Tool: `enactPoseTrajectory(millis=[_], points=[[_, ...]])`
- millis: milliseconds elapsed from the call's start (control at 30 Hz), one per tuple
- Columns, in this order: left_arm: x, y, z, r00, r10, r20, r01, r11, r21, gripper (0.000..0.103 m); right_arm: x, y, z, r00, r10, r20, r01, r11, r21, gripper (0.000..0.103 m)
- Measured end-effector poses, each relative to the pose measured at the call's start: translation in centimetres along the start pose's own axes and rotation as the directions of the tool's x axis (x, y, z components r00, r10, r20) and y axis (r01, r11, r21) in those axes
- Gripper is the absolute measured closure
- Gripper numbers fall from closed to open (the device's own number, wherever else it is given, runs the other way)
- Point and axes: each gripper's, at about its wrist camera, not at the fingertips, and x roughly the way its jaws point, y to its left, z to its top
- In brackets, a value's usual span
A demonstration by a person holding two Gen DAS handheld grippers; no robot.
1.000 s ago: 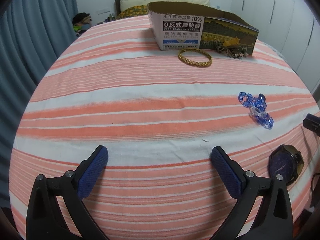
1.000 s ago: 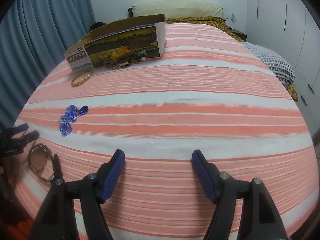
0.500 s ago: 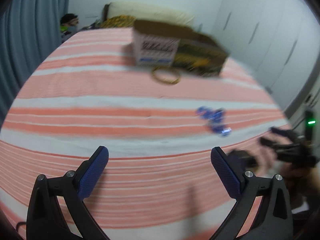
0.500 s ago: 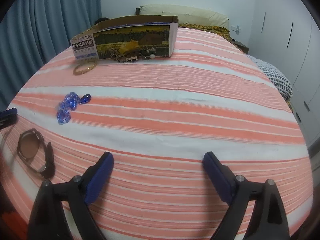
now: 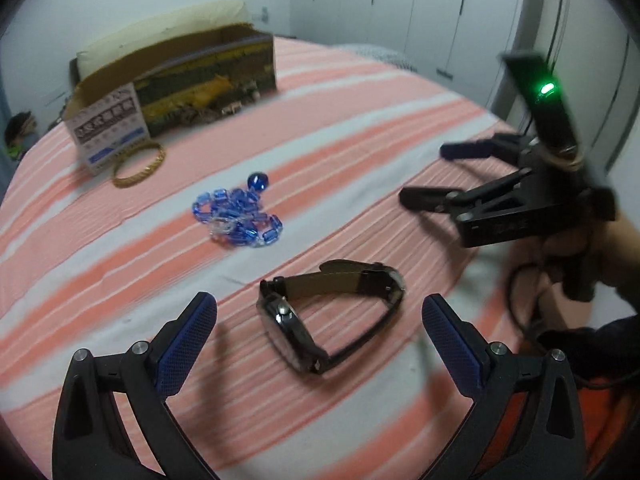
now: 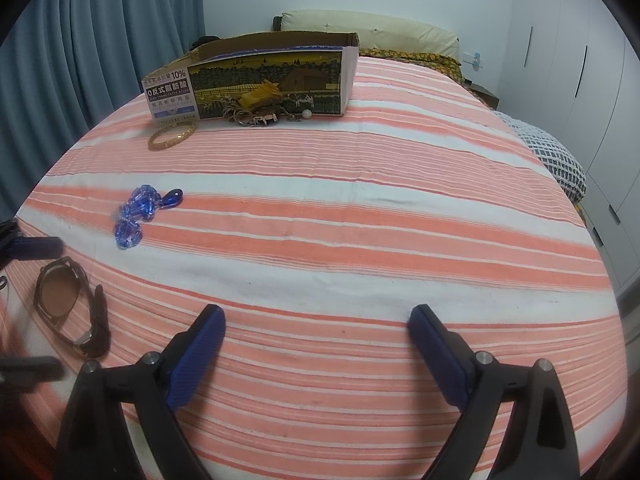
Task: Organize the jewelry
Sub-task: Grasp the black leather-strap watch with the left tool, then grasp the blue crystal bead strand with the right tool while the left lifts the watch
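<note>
Now the left gripper [image 5: 319, 316] hangs wide open over the watch [image 5: 326, 316], not touching it. Nearby, the right gripper [image 6: 317, 336], its jaws just widened, holds nothing. Beyond lie the blue bead bracelet [image 5: 237, 217], gold bangle [image 5: 139, 164] and cardboard box [image 6: 256, 76] on the striped bedspread [image 6: 380, 208].

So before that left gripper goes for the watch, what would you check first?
1. Left gripper open wide: ok.
2. Dark wristwatch with leather strap lies between its blue pads, untouched: ok.
3. Right gripper open, just widened, nothing between its pads: ok.
4. Right gripper clear of the watch: ok.
5. Blue bead bracelet apart from the watch: ok.
6. Room inside the open cardboard box: cannot tell.
</note>
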Motion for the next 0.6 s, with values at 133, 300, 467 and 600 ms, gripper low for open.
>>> enactPoseTrajectory(millis=[133, 300, 467, 600], points=[[0.9, 0.6, 0.7, 1.0, -0.025, -0.014, 0.024, 1.0, -0.018, 0.007, 0.0, 0.0, 0.0, 1.0, 0.001, 0.0, -0.001, 1.0, -0.001, 0.007], [0.7, 0.8, 0.6, 0.998, -0.053, 0.023, 0.054, 0.998, -0.038, 0.031, 0.1, 0.0, 0.1, 1.0, 0.002, -0.001, -0.002, 1.0, -0.002, 0.006], [-0.6, 1.8, -0.6, 0.996, 0.071, 0.049, -0.067, 0.994, -0.092, 0.032, 0.1, 0.2, 0.2, 1.0, 0.003, -0.003, -0.003, 1.0, -0.004, 0.006], [-2.2, 5.0, -2.1, 0.983, 0.177, 0.047, -0.162, 0.96, -0.23, 0.032, 0.0, 0.3, 0.3, 1.0, -0.001, -0.026, 0.001, 1.0, -0.011, 0.006]])
